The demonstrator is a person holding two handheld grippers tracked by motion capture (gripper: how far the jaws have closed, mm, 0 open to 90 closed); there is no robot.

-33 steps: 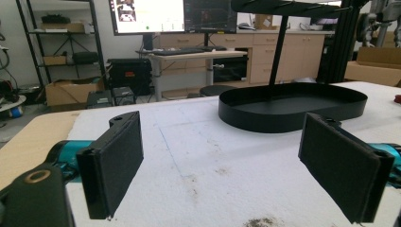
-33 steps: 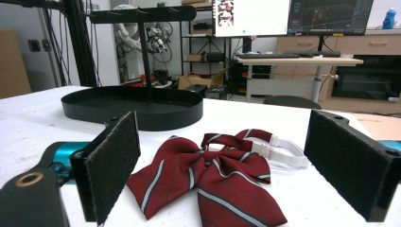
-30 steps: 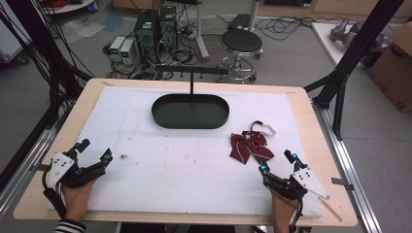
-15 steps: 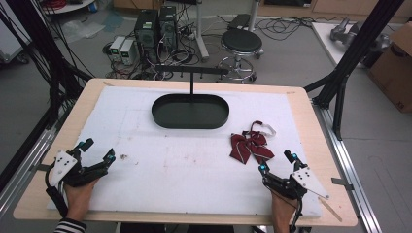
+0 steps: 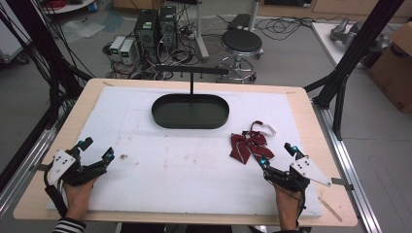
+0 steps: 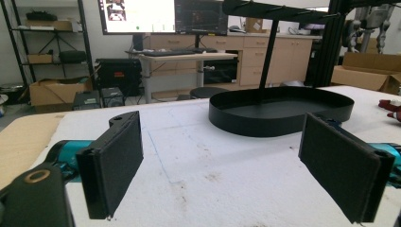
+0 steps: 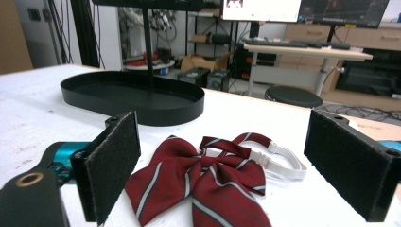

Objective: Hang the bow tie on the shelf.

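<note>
White tabletop bare between both tools; left tool spread, empty; right tool spread, seemingly just short of red bow tie.

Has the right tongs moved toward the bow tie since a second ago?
No. The right tongs sit in the same spot beside the bow tie, open.

From above, both forearms run off the bottom edge, so little past the striped cuff shows. The stand's post climbs out of the right gripper view's top, its crossbar clipped there. The bow tie loses its lower lobes at the bottom edge. The specks on the white mat are perhaps stains, too small to tell.
</note>
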